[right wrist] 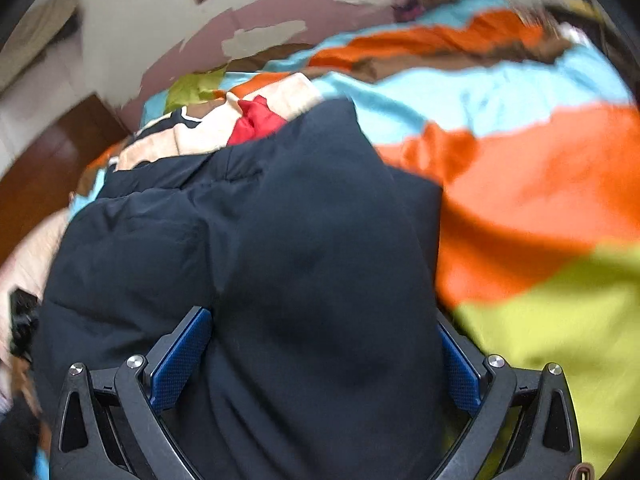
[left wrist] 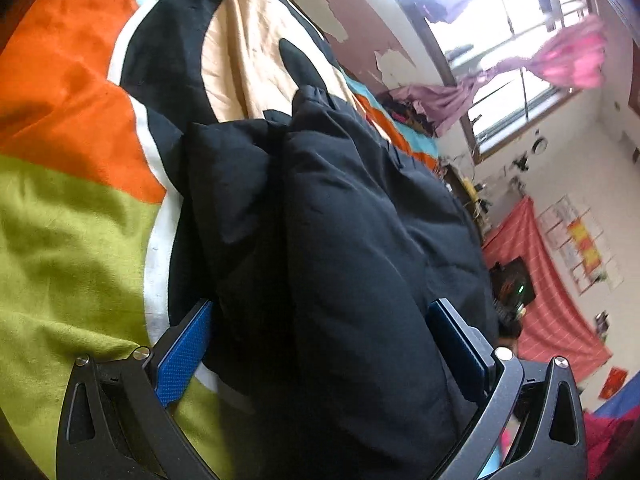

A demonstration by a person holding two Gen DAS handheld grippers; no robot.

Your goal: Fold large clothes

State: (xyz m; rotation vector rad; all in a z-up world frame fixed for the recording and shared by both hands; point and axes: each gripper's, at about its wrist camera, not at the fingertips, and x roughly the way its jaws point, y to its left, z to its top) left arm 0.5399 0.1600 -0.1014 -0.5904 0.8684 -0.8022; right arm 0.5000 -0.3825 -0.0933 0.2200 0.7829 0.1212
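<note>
A bulky black padded jacket (left wrist: 340, 220) lies bunched on a bed with a colourful bedspread (left wrist: 72, 208). In the left wrist view, my left gripper (left wrist: 320, 344) stands wide open, and a thick fold of the jacket fills the gap between its blue pads (left wrist: 184, 356). In the right wrist view, the same jacket (right wrist: 312, 240) rises from between the spread fingers of my right gripper (right wrist: 324, 356), which is also open; its blue pads (right wrist: 180, 360) flank the cloth. Whether the pads press the fabric is hidden by its bulk.
The bedspread (right wrist: 540, 184) stretches away in orange, green and blue patches. A red cloth (right wrist: 256, 120) lies past the jacket. A wall with peeling paint (left wrist: 352, 12) runs beside the bed, with a window and pink curtains (left wrist: 568, 56). A dark object (right wrist: 22, 324) sits at the left edge.
</note>
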